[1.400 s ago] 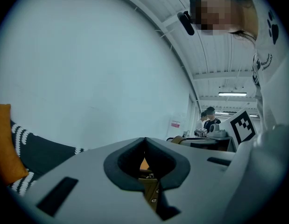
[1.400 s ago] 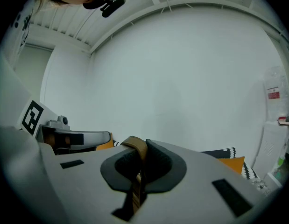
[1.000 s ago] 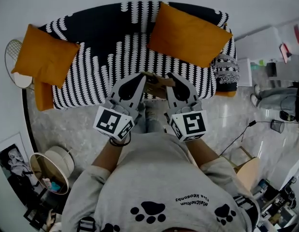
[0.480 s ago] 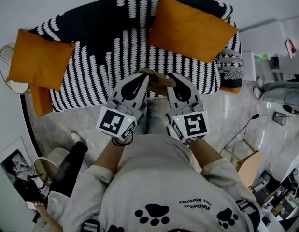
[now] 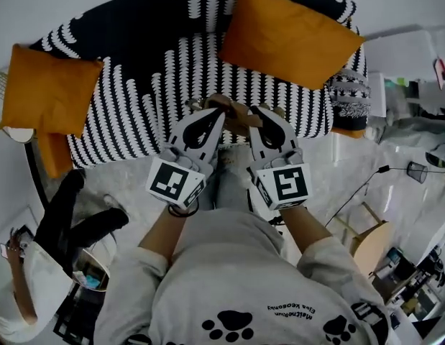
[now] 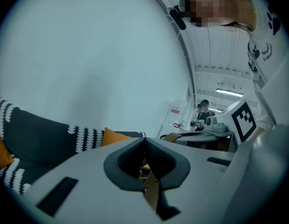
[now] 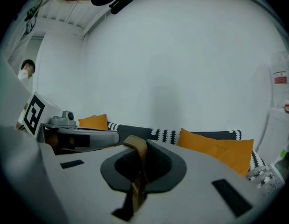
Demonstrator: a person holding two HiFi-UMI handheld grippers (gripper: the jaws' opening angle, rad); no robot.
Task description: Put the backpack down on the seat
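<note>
Of the backpack I see only its tan straps (image 5: 234, 113), bunched between my two grippers in the head view; its body is hidden below them. My left gripper (image 5: 212, 115) is shut on one tan strap (image 6: 151, 190). My right gripper (image 5: 259, 115) is shut on another tan strap (image 7: 137, 169), which runs up over its jaws. Both grippers hang side by side just in front of the front edge of the black-and-white patterned sofa (image 5: 172, 70). Its seat (image 5: 208, 77) lies directly ahead.
A large orange cushion (image 5: 287, 38) leans at the sofa's right, another orange cushion (image 5: 46, 88) at its left. A grey patterned cushion (image 5: 349, 95) sits at the right end. A person in black (image 5: 71, 218) stands at the lower left. A cable (image 5: 359, 192) and a wooden stool (image 5: 369, 254) are on the floor to the right.
The grippers and straps have come closer to the sofa's front edge. A person in black has stepped in at the lower left, covering the round basket seen earlier.
</note>
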